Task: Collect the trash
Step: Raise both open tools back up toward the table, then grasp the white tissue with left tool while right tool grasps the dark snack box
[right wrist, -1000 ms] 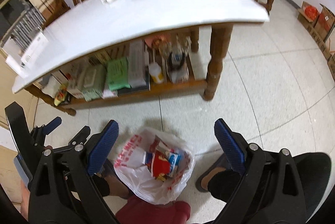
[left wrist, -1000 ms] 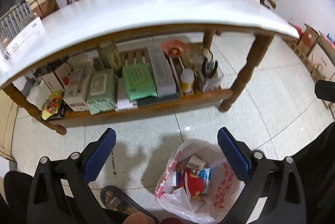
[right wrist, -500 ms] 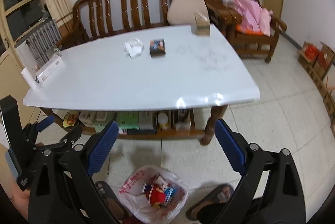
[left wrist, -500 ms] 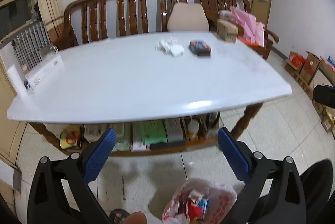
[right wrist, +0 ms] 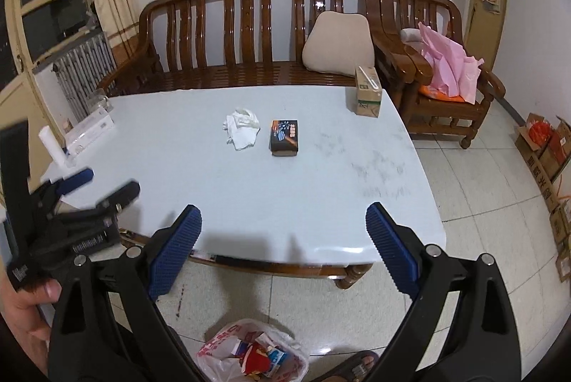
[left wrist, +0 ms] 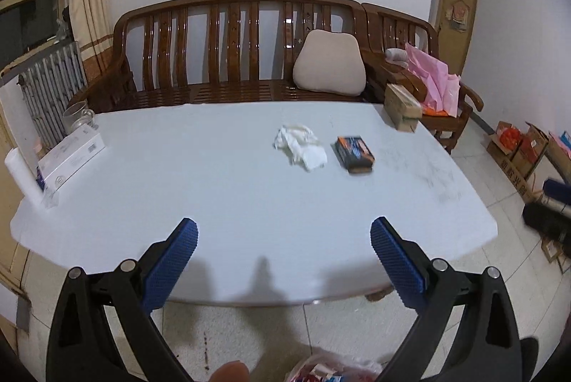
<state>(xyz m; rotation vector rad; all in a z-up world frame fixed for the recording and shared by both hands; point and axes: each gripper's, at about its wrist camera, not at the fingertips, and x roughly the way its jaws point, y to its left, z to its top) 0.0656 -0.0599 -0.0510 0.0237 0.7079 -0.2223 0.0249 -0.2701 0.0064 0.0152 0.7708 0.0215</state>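
A: What is the right wrist view showing that the left is missing?

B: It is taking in nearly all of the trash bag point(right wrist: 251, 355), a thin crinkled white plastic sack with red print, sitting open on the tiled floor point(right wrist: 474, 200) with wrappers inside. The left view is catching only its rim at the bottom edge. The right view is also showing the left gripper point(right wrist: 98, 184) blurred, in a hand point(right wrist: 21, 314).

A: And the tools?

B: Both are standing wide, holding nothing; the left gripper point(left wrist: 283, 241) and right gripper point(right wrist: 283, 225) are showing ridged blue pads on black frames.

A: Where is the trash lying?

B: A crumpled white tissue point(left wrist: 299, 146) is lying mid-table just beside a small dark box point(left wrist: 355, 153), apart from it. A tan carton point(right wrist: 367, 91) is standing at the far right corner of the smooth, glossy pale table point(left wrist: 228, 203).
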